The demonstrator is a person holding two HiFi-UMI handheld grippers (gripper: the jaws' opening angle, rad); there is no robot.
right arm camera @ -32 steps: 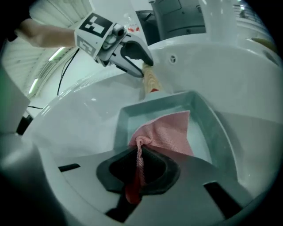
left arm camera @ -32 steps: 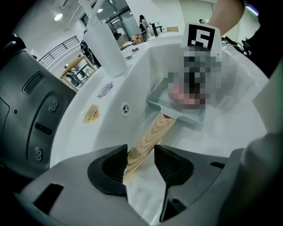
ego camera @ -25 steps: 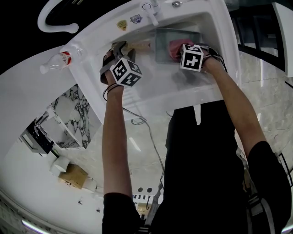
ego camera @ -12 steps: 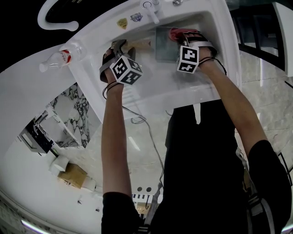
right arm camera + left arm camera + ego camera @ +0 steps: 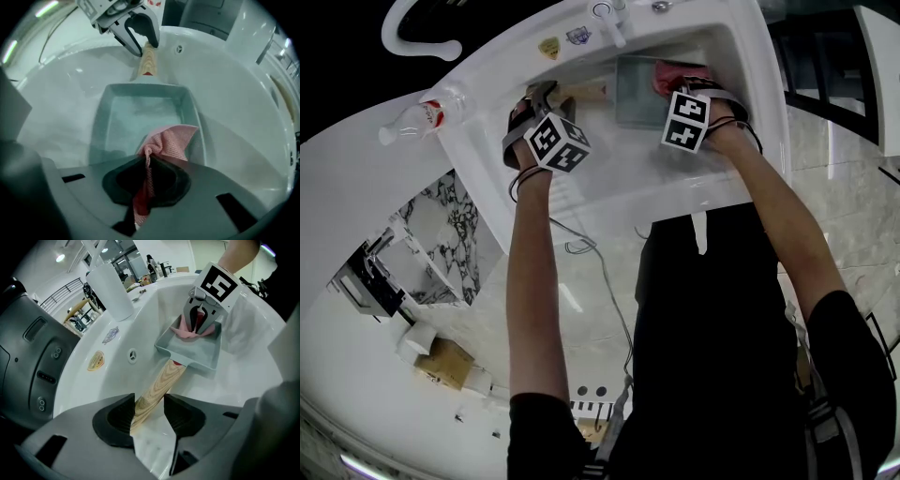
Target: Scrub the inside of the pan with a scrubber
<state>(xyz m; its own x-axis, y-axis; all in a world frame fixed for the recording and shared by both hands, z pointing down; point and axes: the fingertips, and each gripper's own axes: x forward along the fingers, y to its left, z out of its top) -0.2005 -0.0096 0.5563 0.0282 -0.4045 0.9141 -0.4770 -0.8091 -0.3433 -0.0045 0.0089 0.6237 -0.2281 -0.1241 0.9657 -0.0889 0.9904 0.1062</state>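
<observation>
A grey-blue rectangular pan point(image 5: 636, 94) lies in the white sink point(image 5: 675, 178). Its wooden handle point(image 5: 581, 92) points left. My left gripper point(image 5: 546, 96) is shut on the end of that handle point(image 5: 157, 387), which sits between the pads point(image 5: 147, 411). My right gripper point(image 5: 682, 82) is shut on a pink mesh scrubber point(image 5: 670, 75), and the cloth bunches out between its jaws point(image 5: 147, 180). The scrubber point(image 5: 168, 143) rests on the pan's floor point(image 5: 136, 117) by the end wall farthest from the handle. The left gripper view shows the right gripper point(image 5: 200, 322) above the scrubber point(image 5: 187, 332).
A white faucet point(image 5: 609, 23) stands at the sink's back rim, with two stickers point(image 5: 550, 47) beside it. An overflow hole point(image 5: 132, 356) sits in the sink wall near the handle. A plastic bottle point(image 5: 417, 120) lies on the counter left of the sink.
My right gripper has carried the scrubber from the pan's middle toward its far end. The left gripper and the handle have stayed put.
</observation>
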